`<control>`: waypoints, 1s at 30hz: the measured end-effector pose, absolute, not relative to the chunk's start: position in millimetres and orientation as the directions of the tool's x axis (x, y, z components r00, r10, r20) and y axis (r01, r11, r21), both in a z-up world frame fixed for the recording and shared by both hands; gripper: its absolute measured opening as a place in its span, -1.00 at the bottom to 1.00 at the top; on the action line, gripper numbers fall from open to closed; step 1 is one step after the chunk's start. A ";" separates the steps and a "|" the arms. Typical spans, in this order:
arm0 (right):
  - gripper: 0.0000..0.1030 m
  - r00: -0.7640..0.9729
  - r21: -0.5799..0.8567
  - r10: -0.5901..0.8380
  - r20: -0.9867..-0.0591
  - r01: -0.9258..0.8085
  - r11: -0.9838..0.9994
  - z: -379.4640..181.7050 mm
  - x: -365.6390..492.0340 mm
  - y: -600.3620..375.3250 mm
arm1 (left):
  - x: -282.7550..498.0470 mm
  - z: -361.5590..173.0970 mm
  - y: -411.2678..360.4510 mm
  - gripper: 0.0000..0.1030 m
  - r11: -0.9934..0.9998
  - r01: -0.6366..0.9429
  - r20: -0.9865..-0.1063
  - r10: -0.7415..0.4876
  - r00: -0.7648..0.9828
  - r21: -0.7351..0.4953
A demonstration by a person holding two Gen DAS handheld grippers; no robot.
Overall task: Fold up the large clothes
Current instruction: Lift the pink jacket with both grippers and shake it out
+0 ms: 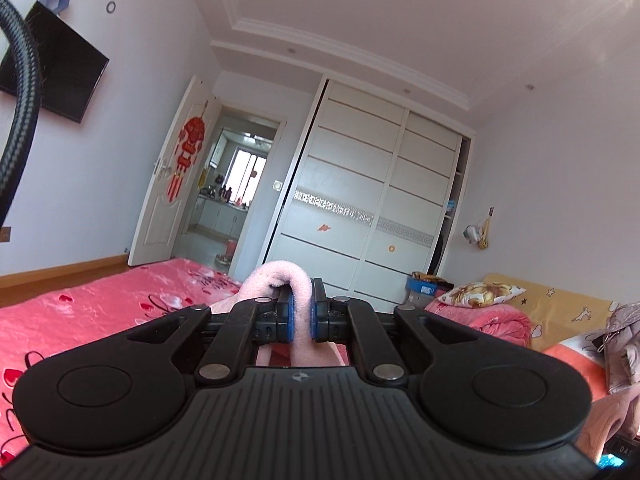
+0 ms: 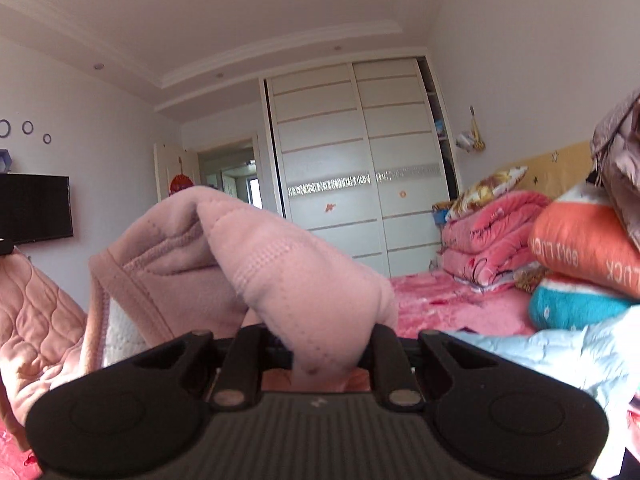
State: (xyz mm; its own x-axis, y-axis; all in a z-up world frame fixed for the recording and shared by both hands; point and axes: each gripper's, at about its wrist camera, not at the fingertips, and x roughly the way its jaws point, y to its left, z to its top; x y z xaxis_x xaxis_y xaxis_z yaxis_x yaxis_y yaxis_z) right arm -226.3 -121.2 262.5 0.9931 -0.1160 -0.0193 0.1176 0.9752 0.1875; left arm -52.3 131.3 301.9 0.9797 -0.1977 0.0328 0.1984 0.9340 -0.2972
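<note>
A pink fleece garment [image 1: 276,278] is held above the bed in both grippers. In the left wrist view my left gripper [image 1: 302,312] is shut on a thick fold of it, and the blue pads [image 1: 289,314] press the cloth from both sides. In the right wrist view the same pink garment [image 2: 280,264] bulges over my right gripper [image 2: 326,346] and hides the fingertips. The cloth is pinched between the jaws and hangs down to the left, where its stitched hem and white lining show.
The bed has a pink heart-print cover [image 1: 80,312]. Folded pink blankets [image 2: 492,236], orange and teal pillows [image 2: 584,252] and a light blue quilt [image 2: 560,356] lie to the right. A white wardrobe [image 1: 368,200] and an open door [image 1: 176,184] stand ahead. A braided cable [image 1: 20,92] hangs at left.
</note>
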 end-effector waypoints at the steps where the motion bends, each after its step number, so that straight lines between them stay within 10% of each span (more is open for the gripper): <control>1: -0.75 0.994 0.184 -0.113 0.007 0.110 0.977 271.8 -230.8 -121.9 | -60.9 305.5 131.7 -0.89 0.936 0.198 0.049 -0.192 0.980 -0.292; 15: -0.74 0.984 0.157 -0.047 0.171 0.020 0.987 360.7 -240.0 -132.7 | -106.9 340.2 135.1 -0.85 0.959 0.176 0.199 -0.132 0.971 -0.224; 30: -0.73 0.940 0.021 0.123 -0.319 -0.123 0.992 239.7 16.6 -63.5 | 130.4 174.9 174.3 -0.85 0.930 -0.216 -0.283 0.131 0.950 -0.296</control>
State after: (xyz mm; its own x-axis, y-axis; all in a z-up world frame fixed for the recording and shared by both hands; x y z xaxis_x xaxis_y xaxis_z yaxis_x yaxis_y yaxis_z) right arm 16.6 -63.5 239.7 0.9398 0.1232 -0.3187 -0.1230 0.9922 0.0209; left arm 130.4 174.3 174.9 0.9501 0.1311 -0.2830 -0.2164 0.9305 -0.2956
